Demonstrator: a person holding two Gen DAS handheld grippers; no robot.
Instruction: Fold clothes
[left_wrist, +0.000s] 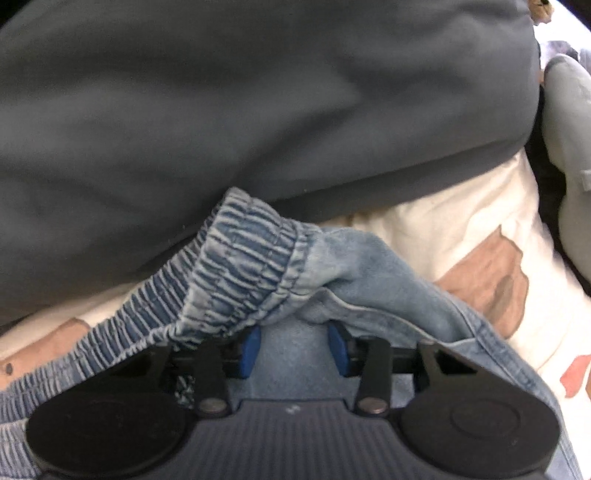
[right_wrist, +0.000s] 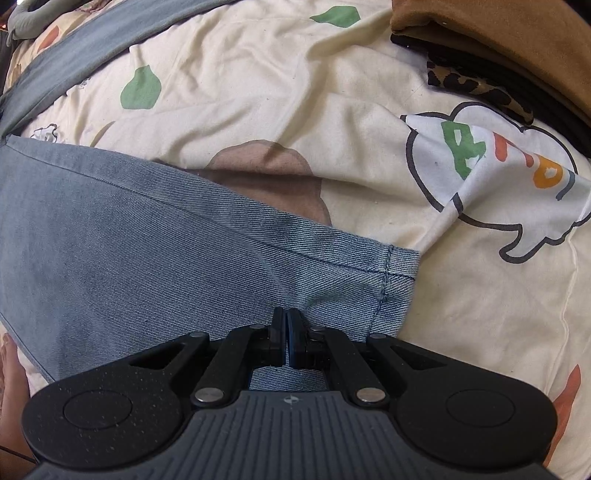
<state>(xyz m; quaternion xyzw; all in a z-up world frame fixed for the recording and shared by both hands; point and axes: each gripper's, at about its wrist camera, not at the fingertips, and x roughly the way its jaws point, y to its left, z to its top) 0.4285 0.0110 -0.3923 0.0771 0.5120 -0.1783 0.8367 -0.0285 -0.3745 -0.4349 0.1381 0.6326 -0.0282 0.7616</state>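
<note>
The light blue denim trousers with a gathered elastic waistband (left_wrist: 236, 266) lie on a cream bedsheet printed with green, brown and orange shapes (right_wrist: 258, 74). In the left wrist view the left gripper (left_wrist: 293, 347) stands partly open, its blue pads (left_wrist: 251, 350) apart, with denim bunched between them and the waistband folded over the left finger; whether the pads actually press the cloth cannot be told. Beyond the waistband lies a broad grey-blue garment (left_wrist: 258, 92). In the right wrist view the right gripper (right_wrist: 287, 332) has its black fingers together at the hemmed end of a trouser leg (right_wrist: 391, 280), which lies flat on the sheet; whether cloth is pinched between them is not visible. A stack of brown, black and leopard-print folded clothes (right_wrist: 480, 44) sits at the upper right, well apart from the hem.
</note>
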